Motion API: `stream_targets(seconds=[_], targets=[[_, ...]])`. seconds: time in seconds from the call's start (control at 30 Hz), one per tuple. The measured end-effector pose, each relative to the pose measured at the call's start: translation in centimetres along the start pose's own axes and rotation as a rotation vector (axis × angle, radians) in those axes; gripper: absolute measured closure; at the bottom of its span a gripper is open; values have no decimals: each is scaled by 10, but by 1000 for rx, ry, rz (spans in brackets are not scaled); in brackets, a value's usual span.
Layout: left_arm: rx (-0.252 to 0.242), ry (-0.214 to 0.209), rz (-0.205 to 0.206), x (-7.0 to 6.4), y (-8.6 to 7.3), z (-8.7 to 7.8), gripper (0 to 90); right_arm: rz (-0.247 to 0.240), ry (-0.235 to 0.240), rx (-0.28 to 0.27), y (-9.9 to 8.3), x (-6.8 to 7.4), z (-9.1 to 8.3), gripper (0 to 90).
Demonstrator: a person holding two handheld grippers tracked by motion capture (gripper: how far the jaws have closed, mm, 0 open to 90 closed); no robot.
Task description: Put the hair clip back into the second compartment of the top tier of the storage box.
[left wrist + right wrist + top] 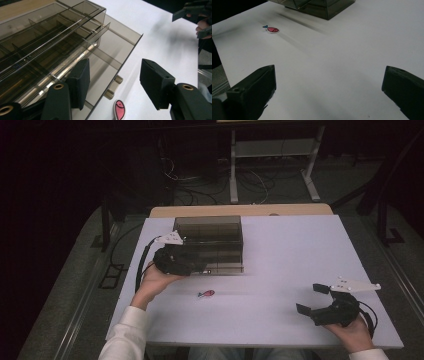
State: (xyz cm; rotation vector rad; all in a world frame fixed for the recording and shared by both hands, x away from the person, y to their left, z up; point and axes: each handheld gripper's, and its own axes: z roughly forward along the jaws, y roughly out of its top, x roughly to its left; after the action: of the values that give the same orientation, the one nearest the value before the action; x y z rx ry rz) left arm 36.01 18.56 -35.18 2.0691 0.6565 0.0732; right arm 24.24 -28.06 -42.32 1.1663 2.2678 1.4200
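Observation:
A smoked clear drawer cabinet (210,237) stands on the white table (290,250). Its bottom drawer (113,56) is pulled out a little, and the small knob (113,86) faces my left gripper (116,83). That gripper (199,268) is open at the drawer's front, one jaw against the drawer's edge and the knob in the gap, not gripped. A small red fish-shaped piece (206,293) lies flat on the table just in front of the cabinet (319,6); the fish (119,110) is also under my left jaws. My right gripper (311,298) is open near the front right, with nothing between its jaws (329,75), and points toward the fish (272,29).
The table ends close behind my right hand (355,332) at the front edge. A wooden strip (240,210) runs behind the cabinet. Cables and a white frame (270,155) sit on the floor beyond. Bare table spans between the two grippers.

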Motion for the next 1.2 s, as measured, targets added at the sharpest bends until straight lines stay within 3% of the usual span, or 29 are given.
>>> stream_targets(seconds=[0.57,1.2], targets=[[-35,-11,10,-22,-2,4,348,9,1,-15,0,-1,-3,0],[13,-19,64,-45,-5,10,314,9,8,-14,0,0,-2,0]])
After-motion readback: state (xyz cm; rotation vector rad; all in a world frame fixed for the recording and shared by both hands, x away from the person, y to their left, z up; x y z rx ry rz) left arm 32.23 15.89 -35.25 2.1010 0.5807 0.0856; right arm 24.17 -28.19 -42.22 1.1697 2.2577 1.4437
